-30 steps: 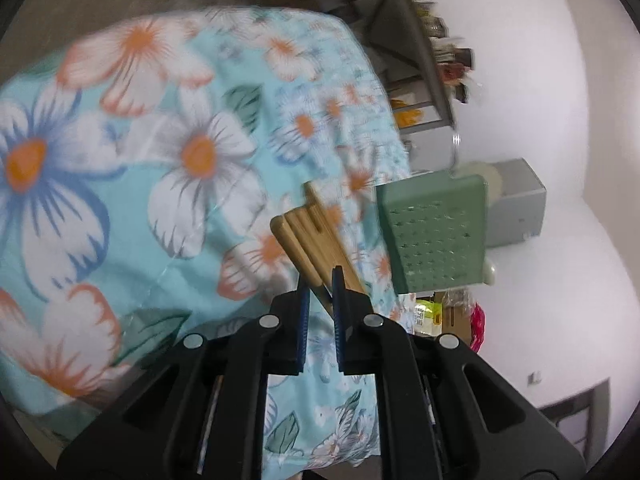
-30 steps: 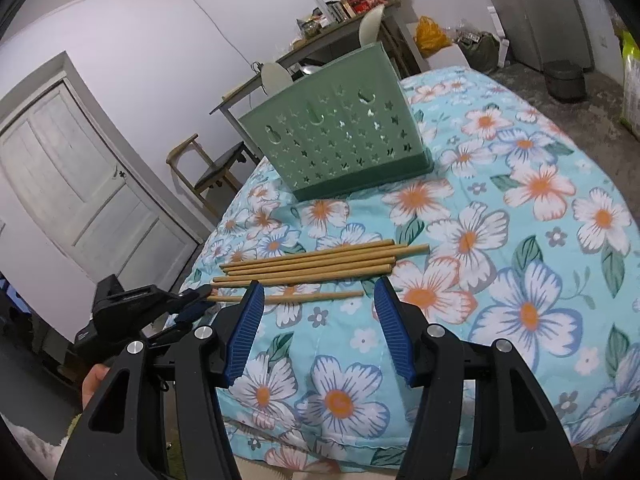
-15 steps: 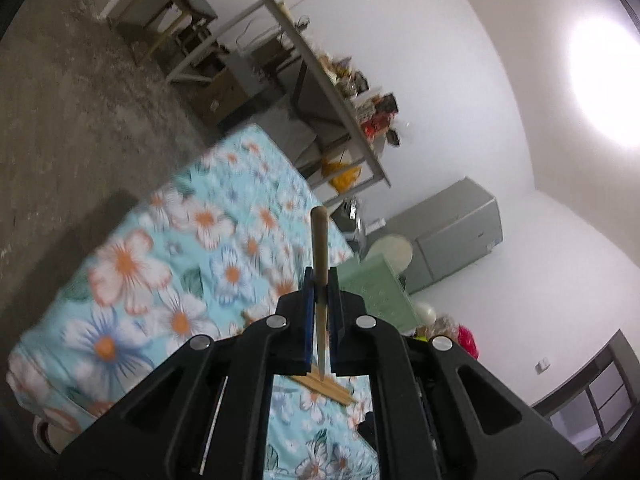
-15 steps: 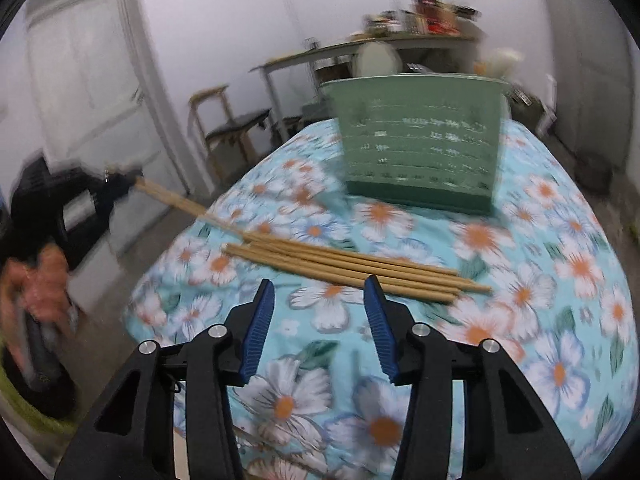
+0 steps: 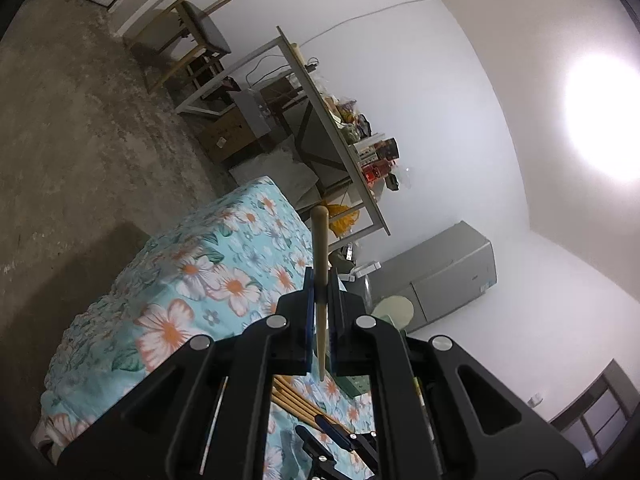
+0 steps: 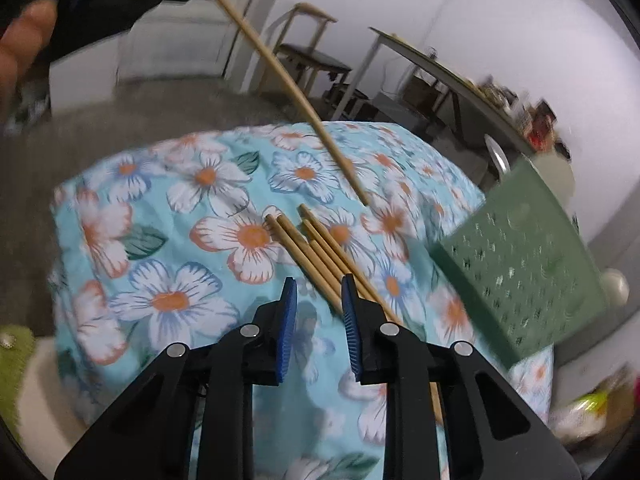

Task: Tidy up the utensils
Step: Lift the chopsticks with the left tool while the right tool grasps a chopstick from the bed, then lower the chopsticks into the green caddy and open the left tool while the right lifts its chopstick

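Left gripper [image 5: 320, 292] pinches my raised chopstick [image 5: 320, 248] — right gripper [image 6: 316, 300], jaws just closing, nothing gripped, hovers over remaining chopsticks [image 6: 316, 248] beside green basket [image 6: 520, 272].

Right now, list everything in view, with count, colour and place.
held chopstick: one, tan, clamped in the left gripper, lifted over the cloth
chopsticks: about five, tan, in a bundle on the cloth
basket: one, green, on the cloth beyond the bundle
cloth: one, blue with white flowers, covering the table
chair: one, wooden, by the wall
fridge: one, grey, in the corner
left gripper: black, blue pads
right gripper: black, blue pads, jaws just closing, nothing between them
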Motion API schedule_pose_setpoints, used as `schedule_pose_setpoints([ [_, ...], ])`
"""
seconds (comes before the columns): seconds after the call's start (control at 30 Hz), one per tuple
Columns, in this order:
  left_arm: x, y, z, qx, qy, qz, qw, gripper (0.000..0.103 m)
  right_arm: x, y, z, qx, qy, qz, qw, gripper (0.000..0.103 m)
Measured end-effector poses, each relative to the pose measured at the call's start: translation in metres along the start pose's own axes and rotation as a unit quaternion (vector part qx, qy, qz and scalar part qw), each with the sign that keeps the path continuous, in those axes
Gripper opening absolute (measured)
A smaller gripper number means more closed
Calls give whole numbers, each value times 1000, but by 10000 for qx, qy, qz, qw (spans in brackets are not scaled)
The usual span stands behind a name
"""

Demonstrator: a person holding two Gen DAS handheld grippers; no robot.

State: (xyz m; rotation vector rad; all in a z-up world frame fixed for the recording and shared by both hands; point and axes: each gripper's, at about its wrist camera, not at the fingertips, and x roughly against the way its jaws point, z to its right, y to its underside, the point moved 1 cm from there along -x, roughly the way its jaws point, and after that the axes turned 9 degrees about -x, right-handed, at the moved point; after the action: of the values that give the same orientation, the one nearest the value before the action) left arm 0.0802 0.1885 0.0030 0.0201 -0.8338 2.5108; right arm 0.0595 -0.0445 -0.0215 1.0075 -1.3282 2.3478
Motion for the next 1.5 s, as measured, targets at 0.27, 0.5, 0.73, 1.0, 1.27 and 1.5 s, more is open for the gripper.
schedule_pose_setpoints([
  [0.27, -3, -4, -19, 177, -10, 28, 9998, 4, -19, -5, -31, 1042, 313, -214, 9938, 17],
  [0.5, -2, -6, -25, 209, -22, 51, 9998, 4, -22, -5, -53, 1476, 688, -133, 9866, 14],
  [0.73, 3, -6, -20, 133, -41, 111, 9998, 4, -21, -6, -57, 1478, 844, 30, 9854, 11],
  [1.0, 7, -8, -9, -1, -51, 172, 9998, 4, 5, -11, -38, 1050, 937, 328, 9895, 10],
  [1.27, 11, -12, 12, -312, 41, 258, 9992, 4, 53, -32, 20, -231, 1039, 840, 9908, 8],
  [1.5, 11, -17, 47, -743, 303, 330, 9962, 4, 100, -36, 96, -1526, 1114, 1264, 9738, 6],
])
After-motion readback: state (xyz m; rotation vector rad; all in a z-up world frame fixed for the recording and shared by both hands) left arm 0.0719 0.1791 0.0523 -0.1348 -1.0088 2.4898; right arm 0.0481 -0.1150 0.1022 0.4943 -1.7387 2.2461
